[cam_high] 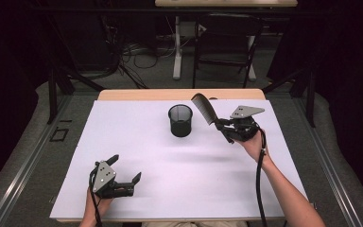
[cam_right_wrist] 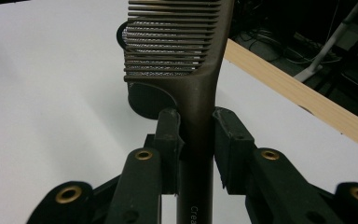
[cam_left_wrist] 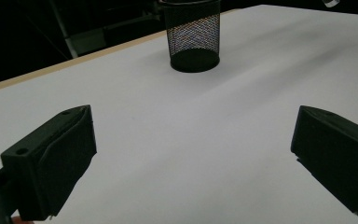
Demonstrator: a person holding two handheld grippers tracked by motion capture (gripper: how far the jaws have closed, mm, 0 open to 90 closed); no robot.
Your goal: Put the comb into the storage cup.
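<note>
A dark brown comb (cam_right_wrist: pixel 186 65) stands with its teeth end up and forward, its handle clamped between the jaws of my right gripper (cam_right_wrist: pixel 196 140). In the high view the comb (cam_high: pixel 204 109) is held above the table, just right of a black mesh cup (cam_high: pixel 180 120), with the right gripper (cam_high: pixel 223 125) behind it. The cup (cam_right_wrist: pixel 144 100) shows partly behind the comb's teeth. My left gripper (cam_high: pixel 125 166) rests near the table's front left, open and holding nothing; its view looks across the white surface toward the mesh cup (cam_left_wrist: pixel 193 37).
A white sheet (cam_high: pixel 137 156) covers the table, whose wooden far edge (cam_high: pixel 179 94) shows at the back. Beyond it stand a black chair (cam_high: pixel 227 47), a table leg and cables on the floor. Each gripper trails a black cable.
</note>
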